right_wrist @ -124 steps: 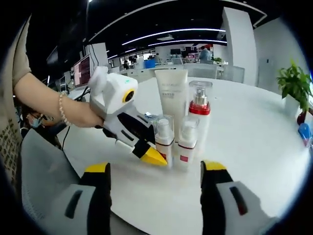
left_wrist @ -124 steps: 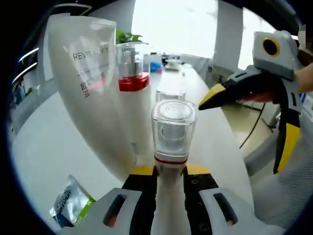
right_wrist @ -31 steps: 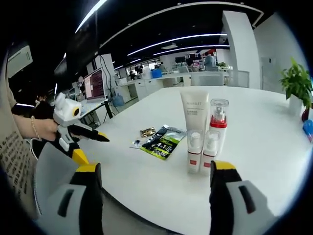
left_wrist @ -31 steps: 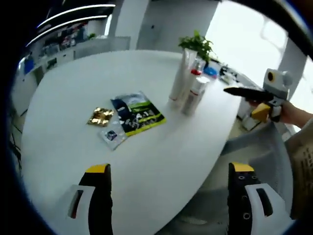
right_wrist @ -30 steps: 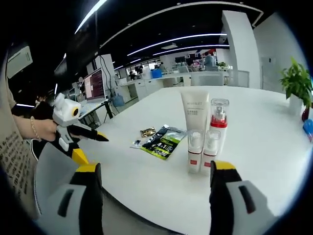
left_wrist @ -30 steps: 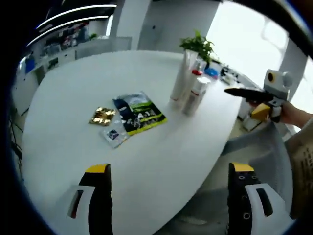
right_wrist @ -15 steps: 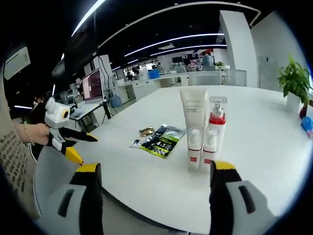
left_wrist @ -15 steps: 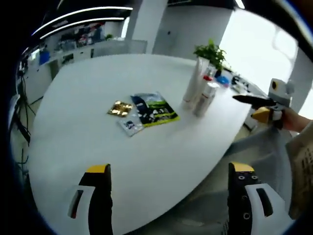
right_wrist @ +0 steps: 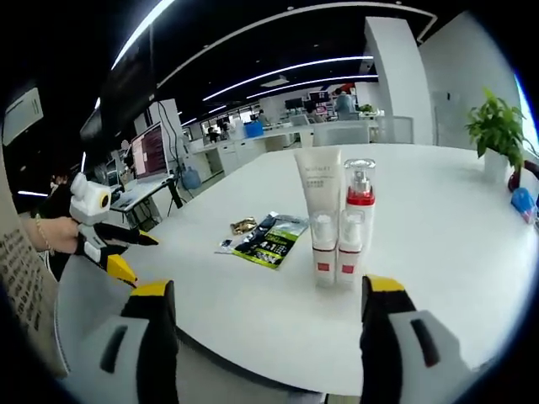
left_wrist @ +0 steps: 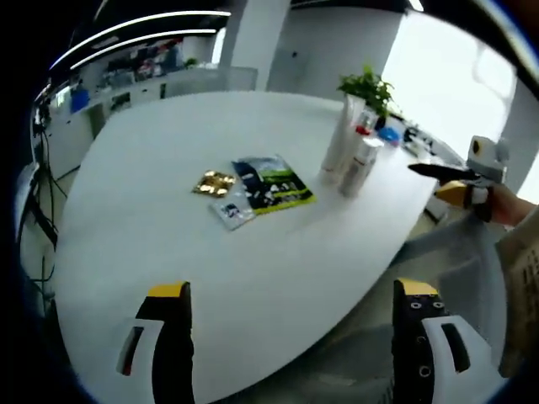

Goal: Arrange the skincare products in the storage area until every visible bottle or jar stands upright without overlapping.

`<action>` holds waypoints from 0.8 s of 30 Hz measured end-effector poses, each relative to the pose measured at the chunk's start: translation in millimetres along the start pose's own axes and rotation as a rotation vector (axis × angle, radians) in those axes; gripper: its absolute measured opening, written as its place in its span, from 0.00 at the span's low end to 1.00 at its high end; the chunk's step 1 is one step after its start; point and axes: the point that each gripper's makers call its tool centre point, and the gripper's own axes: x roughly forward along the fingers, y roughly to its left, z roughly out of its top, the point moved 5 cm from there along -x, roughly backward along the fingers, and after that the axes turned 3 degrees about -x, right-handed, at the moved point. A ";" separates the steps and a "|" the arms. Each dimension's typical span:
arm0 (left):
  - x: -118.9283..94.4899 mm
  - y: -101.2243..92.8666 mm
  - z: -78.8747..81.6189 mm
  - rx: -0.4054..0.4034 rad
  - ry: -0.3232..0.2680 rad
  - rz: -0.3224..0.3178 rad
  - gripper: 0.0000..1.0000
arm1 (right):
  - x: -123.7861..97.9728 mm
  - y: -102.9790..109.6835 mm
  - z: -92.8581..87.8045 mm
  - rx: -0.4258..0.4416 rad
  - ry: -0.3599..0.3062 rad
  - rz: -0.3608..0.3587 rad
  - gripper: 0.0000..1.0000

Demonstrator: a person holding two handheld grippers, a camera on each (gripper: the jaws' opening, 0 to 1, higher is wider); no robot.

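White table, bottles upright (well beyond right gripper)

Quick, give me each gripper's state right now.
Left gripper: open, holding nothing.
Right gripper: open, holding nothing.

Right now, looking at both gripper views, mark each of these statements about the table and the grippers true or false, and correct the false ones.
1. The white tube stands upright. True.
2. The red-collared pump bottle lies on its side. False: it stands upright beside the tube.
3. The green and black sachet lies flat on the table. True.
4. The right gripper grips a small bottle. False: its jaws stand open with nothing between them.
5. A potted plant stands on the table. True.
6. The left gripper is shut. False: its jaws stand wide apart.
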 end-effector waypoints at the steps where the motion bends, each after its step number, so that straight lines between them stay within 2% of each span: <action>1: 1.4 -0.1 0.8 0.001 0.003 -0.001 0.97 | 0.2 -0.2 -0.2 0.002 0.000 0.001 0.91; 11: 13.9 -6.3 13.9 0.013 0.032 -0.010 0.97 | 0.7 1.5 -1.4 0.005 0.008 0.012 0.91; 24: 55.7 -15.9 51.4 0.092 0.071 -0.049 0.97 | 2.0 2.4 -1.4 0.009 0.005 0.017 0.91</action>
